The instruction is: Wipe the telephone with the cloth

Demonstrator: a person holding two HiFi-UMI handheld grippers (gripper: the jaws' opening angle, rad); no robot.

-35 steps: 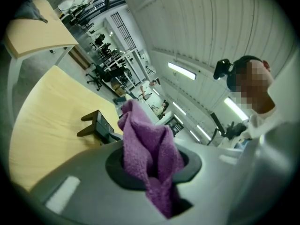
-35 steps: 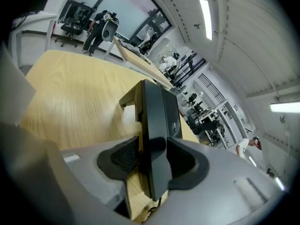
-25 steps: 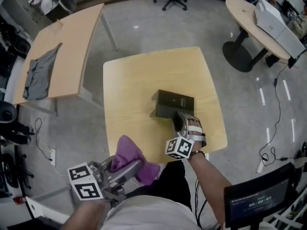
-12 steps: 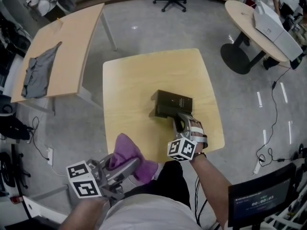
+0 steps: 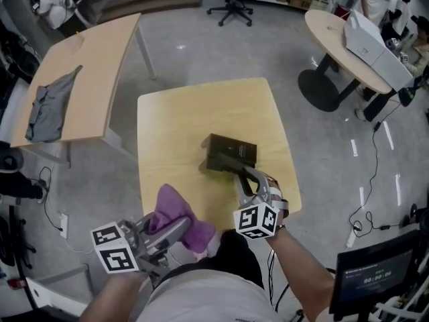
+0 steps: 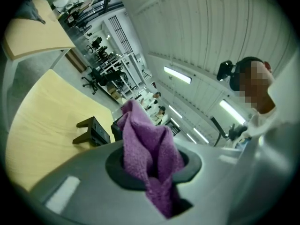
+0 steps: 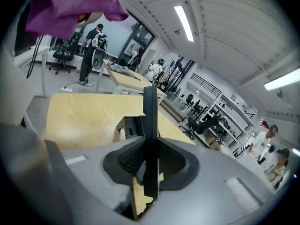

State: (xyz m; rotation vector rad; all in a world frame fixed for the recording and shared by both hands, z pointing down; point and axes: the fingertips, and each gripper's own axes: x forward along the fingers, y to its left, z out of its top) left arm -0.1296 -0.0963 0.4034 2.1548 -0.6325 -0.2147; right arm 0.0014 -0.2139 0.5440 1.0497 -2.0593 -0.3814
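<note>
Room: grey floor is surrounding a small pale wooden table (image 5: 167,126) in the middle; a longer table is standing at the far left and a round table at the far right.
Task thing: the black telephone (image 5: 231,151) is lying right of the table's middle, toward its near edge.
Right side: the right hand-held gripper (image 5: 245,178) is reaching onto the telephone's near side. Its jaws have just been closing and are pinching a thin black piece (image 7: 150,125), which is standing edge-on between the pads and is looking like the handset.
Left side: the left hand-held gripper (image 5: 175,232) is hanging just off the table's near edge, left of the other one, with its jaws clamping a bunched purple cloth (image 5: 175,213).
Gap: cloth and telephone are sitting well apart, so no wiping is happening yet.
Slip risk: the pads are gripping only a narrow edge of the thin black piece, so it could be twisting or dropping out once the cloth is pushing sideways on it.
Drag risk: nothing is holding the telephone's body down. Hard rubbing, or a cord I cannot make out, could be dragging it toward the near right corner and off the table.
Snag risk: the cloth is sticking up in a loose wad, so a fold could be catching on a corner and pulling free of the jaws.
</note>
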